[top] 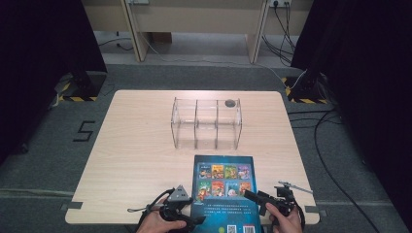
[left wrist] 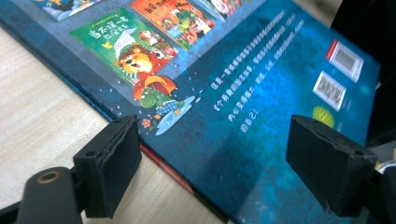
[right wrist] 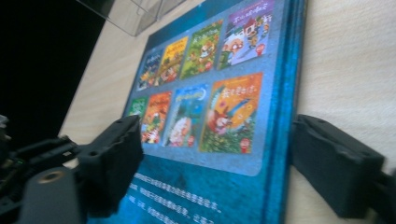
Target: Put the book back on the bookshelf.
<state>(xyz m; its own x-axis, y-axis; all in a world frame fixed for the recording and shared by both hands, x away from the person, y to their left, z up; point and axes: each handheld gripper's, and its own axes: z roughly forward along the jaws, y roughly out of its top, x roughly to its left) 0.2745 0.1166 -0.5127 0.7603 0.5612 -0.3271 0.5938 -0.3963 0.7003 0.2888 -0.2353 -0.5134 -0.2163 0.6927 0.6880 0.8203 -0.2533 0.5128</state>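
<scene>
Lying flat at the table's (top: 121, 145) near edge, the picture book (top: 223, 191) is running its long axis away from the person. Left gripper (top: 187, 219) and right gripper (top: 253, 196) are flanking it (jaws gaping wide, gripping nothing), each straddling its own long edge, equally near.

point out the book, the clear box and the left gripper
book (top: 223, 187): high view, on its blue back cover.
clear box (top: 206, 124): high view, on its middle compartment's front wall.
left gripper (left wrist: 212, 163): left gripper view, midway between its two open black jaws.
</scene>
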